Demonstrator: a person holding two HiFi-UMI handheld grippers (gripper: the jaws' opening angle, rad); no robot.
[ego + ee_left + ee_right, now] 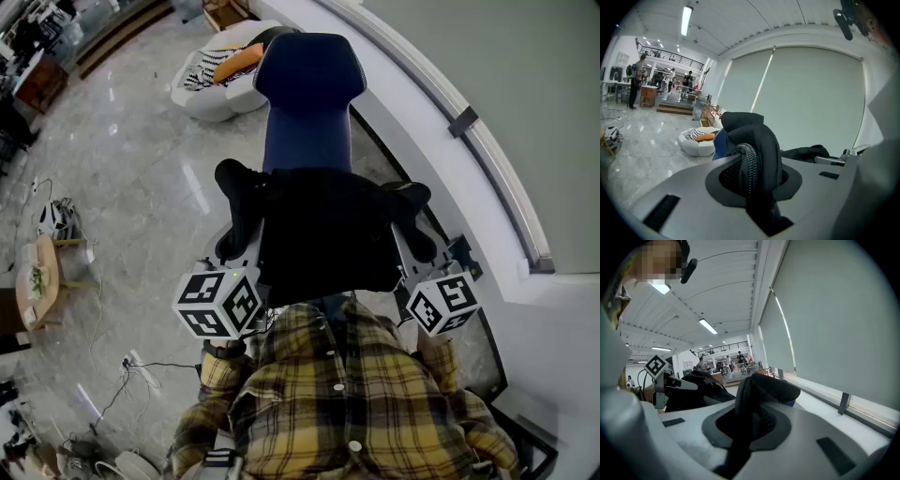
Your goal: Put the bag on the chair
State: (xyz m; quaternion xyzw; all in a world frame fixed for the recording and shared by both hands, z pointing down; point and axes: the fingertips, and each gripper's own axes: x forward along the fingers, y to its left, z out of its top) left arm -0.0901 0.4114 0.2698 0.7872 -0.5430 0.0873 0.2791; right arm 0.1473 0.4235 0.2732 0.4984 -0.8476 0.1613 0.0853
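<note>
Both grippers are clamped on the black bag (323,234): left gripper (757,187) on 1 strap, right gripper (745,427) on the other. The bag sits between them, over the blue chair (309,94) seat.

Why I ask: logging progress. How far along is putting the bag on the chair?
Done: black bag is up at the blue chair. In hand: left gripper and right gripper each clamp part of it. Left: settle it on the seat, release.

left gripper (757,197) and right gripper (740,437) reach forward (side by side), jaws clamped on the bag (328,234).
</note>
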